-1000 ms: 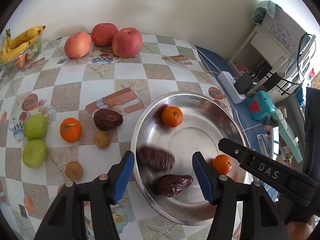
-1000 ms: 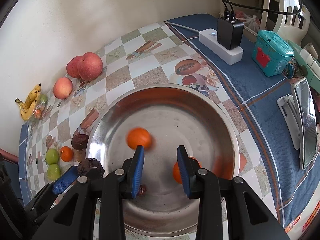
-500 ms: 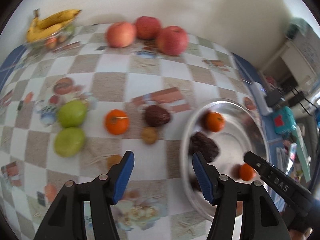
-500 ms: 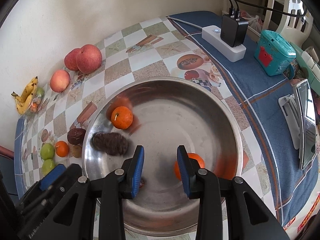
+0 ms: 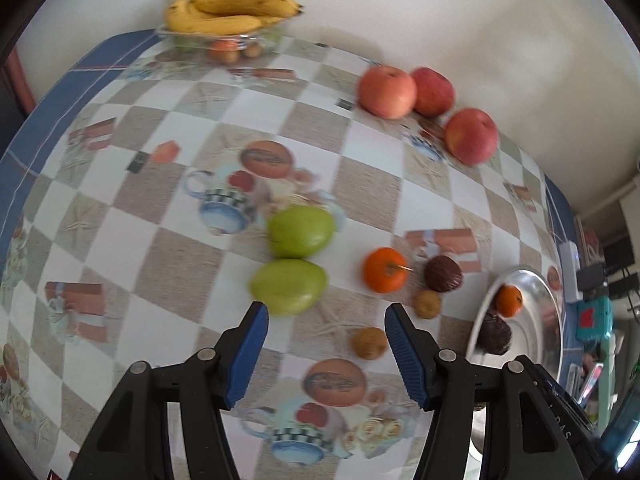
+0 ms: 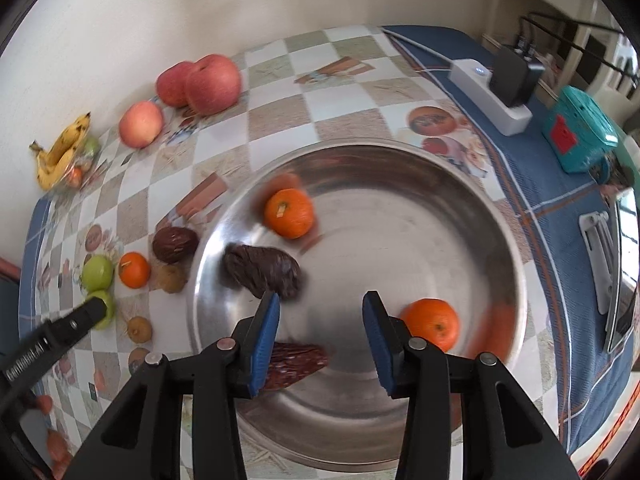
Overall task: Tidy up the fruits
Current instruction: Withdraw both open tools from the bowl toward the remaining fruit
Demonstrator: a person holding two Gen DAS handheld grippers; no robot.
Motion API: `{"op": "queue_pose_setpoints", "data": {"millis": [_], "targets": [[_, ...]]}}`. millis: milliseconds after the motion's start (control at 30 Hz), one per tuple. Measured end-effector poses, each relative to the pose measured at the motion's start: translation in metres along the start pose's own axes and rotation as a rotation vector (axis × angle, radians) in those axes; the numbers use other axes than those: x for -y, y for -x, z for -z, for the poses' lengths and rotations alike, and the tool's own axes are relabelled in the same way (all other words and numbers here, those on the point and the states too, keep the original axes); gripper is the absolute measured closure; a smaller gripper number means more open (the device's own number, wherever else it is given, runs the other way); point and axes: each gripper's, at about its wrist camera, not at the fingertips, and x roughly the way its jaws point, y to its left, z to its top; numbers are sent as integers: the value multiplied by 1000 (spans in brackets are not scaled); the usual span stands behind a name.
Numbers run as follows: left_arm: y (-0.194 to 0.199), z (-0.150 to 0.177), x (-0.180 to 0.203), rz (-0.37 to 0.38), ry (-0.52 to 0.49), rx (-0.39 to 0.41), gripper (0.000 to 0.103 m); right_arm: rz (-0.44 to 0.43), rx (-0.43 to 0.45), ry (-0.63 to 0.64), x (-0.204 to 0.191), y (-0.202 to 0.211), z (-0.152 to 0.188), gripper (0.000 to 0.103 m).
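Observation:
My left gripper [image 5: 325,354] is open and empty above the checkered tablecloth, just in front of two green fruits [image 5: 289,285]. An orange [image 5: 385,269], a dark brown fruit [image 5: 443,273] and two small brown fruits [image 5: 369,343] lie to its right. My right gripper [image 6: 320,338] is open and empty over the steel bowl [image 6: 460,184]. The bowl holds two oranges [image 6: 289,213], a dark brown fruit [image 6: 262,270] and a reddish brown one [image 6: 296,364] under my left finger.
Three red apples [image 5: 387,91] sit by the wall. Bananas [image 5: 224,12] lie on a glass dish at the back left. A white power strip [image 6: 490,94], a teal box [image 6: 578,134] and a phone [image 6: 624,264] lie on the blue cloth right of the bowl.
My left gripper has swung left from above the bowl to the fruits on the tablecloth. Fruits have rolled inside the bowl. My right gripper has stayed over the bowl.

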Motion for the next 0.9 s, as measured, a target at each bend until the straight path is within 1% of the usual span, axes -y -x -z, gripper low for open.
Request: {"op": "queue_pose_setpoints", "data": {"millis": [133, 267, 333, 367, 400, 433, 467, 500, 533, 567, 700, 800, 900], "targets": [[5, -3, -19, -19, 32, 9, 38, -8, 2, 39, -15, 1, 2, 59], [8, -5, -28, -37, 49, 22, 33, -20, 2, 68, -27, 2, 3, 59], [7, -6, -30, -44, 57, 28, 26, -20, 3, 79, -31, 2, 3, 59], [6, -6, -30, -48, 61, 27, 16, -19, 2, 85, -33, 2, 3, 59], [5, -6, -30, -54, 63, 24, 4, -18, 2, 89, -34, 2, 3, 59], [2, -6, -30, -73, 65, 21, 0, -18, 0, 92, -35, 1, 3, 59], [0, -6, -30, -85, 65, 23, 0, -17, -2, 95, -36, 1, 3, 56], [-2, -5, -30, -96, 64, 22, 0, -16, -5, 96, -37, 0, 3, 49], [-4, -6, -31, -109, 62, 20, 0, -14, -10, 95, -37, -1, 2, 31], [-5, -6, -32, -115, 63, 22, 0, -9, -11, 93, -37, -3, 2, 18], [-2, -9, -38, -122, 86, 41, 0, 3, 11, 92, -36, -4, 2, 16], [1, -13, -42, -129, 96, 59, 0, 1, 27, 83, -35, -4, 1, 14], [5, -16, -43, -125, 103, 78, 0, -6, 44, 87, -39, -3, 0, 13]]}}
